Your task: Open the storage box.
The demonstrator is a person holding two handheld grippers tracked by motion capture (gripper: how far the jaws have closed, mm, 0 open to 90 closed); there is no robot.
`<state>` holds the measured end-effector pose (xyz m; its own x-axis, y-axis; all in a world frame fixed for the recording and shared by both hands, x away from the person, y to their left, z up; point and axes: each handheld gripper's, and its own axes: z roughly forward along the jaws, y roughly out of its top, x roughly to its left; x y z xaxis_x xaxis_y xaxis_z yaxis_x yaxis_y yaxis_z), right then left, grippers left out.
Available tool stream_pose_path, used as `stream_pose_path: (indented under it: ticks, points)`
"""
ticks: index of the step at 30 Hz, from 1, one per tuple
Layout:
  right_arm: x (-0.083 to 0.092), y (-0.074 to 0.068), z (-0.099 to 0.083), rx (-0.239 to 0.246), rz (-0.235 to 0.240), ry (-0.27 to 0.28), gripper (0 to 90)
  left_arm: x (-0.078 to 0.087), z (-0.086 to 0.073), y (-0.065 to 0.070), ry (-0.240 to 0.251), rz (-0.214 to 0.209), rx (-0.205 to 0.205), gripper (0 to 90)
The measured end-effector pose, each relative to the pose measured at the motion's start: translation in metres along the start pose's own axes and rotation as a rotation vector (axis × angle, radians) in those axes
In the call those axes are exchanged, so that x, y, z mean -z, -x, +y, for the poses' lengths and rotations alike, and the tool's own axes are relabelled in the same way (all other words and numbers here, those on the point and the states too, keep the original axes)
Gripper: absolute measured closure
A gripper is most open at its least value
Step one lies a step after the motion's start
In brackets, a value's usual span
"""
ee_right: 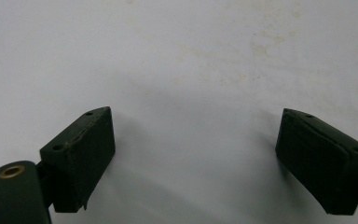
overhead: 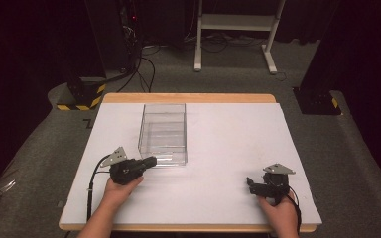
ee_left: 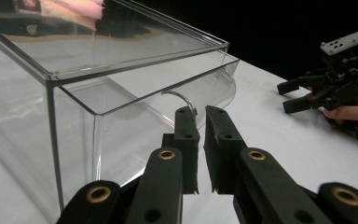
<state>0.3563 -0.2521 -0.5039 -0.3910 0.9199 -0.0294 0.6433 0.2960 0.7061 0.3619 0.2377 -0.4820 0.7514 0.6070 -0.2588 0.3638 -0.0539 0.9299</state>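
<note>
I have the clear plastic box (overhead: 162,133) sitting left of centre on the white counter (overhead: 228,148), its drawer front facing me with a small curved handle (ee_left: 182,99). My left tongs (overhead: 151,160) are right at that front face. In the left gripper view the jaws stand nearly together, a thin slit between them, with the handle just past their tips. I can't tell whether they are pinching it or merely lined up on it. The drawer (ee_left: 158,88) looks pushed in, or close to it, under the box's flat top, and the box seems to hold nothing.

My right tongs (overhead: 252,184) rest low over the counter near the front right, well apart from the box, jaws spread wide with only bare counter between them.

As I judge it, the work has barely begun: the approach to the handle is done, while a firm grip, the pull, and whatever the right side must then do are all left.
</note>
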Motion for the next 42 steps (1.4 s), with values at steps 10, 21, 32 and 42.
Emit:
stream_pose_path:
  ticks: [10, 21, 32, 42]
  points:
    - [0.0, 0.0, 0.0, 0.0, 0.0, 0.0, 11.9, 0.009, -0.008, 0.01, 0.009, -0.02, 0.002, 83.9]
    - [0.0, 0.0, 0.0, 0.0, 0.0, 0.0, 11.9, 0.021, -0.016, 0.024, 0.009, -0.04, -0.005, 84.3]
    - [0.0, 0.0, 0.0, 0.0, 0.0, 0.0, 11.9, 0.029, -0.022, 0.037, 0.002, -0.065, 0.001, 84.7]
    - [0.0, 0.0, 0.0, 0.0, 0.0, -0.001, 11.9, 0.038, -0.028, 0.053, -0.011, -0.081, -0.01, 85.0]
